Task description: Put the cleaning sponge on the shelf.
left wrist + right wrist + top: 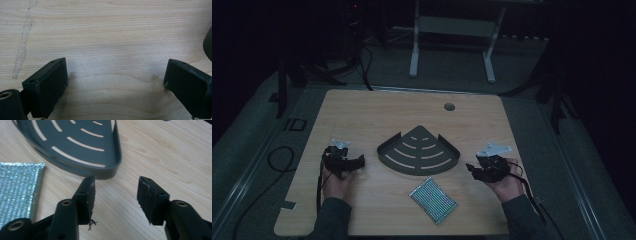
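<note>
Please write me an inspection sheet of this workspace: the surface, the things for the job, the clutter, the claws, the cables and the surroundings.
Surface: wooden table, with a pale scuff mark and a round hole near the far edge.
Job's things: grey slotted corner shelf at the middle; silver mesh pad lying flat, nearer the person, apart from the shelf.
Clutter: nothing seen.
Claws: left claw open over bare wood, holding nothing; right claw open, pointing toward the shelf, holding nothing.
Cables: one trails from each claw; more cables lie on the floor at the left.
Surroundings: dark room, grey carpet, white frame legs beyond the table.
</note>
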A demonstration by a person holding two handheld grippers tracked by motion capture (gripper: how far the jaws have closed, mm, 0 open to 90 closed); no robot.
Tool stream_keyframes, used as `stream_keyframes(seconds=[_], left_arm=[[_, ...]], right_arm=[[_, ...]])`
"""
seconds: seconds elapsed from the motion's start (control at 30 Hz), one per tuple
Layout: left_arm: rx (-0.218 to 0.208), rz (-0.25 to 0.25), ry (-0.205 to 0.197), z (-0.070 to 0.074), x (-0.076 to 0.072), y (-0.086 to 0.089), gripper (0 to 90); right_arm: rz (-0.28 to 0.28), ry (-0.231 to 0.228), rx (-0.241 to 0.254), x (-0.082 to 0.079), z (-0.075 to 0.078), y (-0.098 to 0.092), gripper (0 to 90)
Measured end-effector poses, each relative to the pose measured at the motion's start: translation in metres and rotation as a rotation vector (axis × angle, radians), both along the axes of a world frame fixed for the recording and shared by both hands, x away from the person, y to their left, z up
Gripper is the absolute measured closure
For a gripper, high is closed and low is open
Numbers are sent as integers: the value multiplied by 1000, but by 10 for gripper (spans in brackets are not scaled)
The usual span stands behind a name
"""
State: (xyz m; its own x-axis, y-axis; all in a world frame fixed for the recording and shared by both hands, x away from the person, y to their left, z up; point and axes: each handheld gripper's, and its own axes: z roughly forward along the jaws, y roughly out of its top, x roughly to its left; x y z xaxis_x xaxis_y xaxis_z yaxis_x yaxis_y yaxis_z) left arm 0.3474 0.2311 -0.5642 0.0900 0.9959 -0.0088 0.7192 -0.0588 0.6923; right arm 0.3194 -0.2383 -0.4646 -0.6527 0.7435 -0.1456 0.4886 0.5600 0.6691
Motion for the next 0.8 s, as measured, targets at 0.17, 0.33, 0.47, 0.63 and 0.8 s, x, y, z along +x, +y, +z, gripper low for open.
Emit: stream_keyframes(seconds=[0.17,0.33,0.47,0.63,0.8], left_arm=[[0,0,0,0,0,0,55],[0,0,0,0,0,0,55],[0,1,0,0,0,0,55],[0,2,0,0,0,0,55],[1,2,0,0,0,0,54]], right_arm=[[11,10,-10,-2,3,7,506],[47,13,-25,-7,3,18,503],[75,22,-27,-11,1,29,500],[96,37,-29,-13,0,37,495],[117,70,-25,-16,-6,45,501]])
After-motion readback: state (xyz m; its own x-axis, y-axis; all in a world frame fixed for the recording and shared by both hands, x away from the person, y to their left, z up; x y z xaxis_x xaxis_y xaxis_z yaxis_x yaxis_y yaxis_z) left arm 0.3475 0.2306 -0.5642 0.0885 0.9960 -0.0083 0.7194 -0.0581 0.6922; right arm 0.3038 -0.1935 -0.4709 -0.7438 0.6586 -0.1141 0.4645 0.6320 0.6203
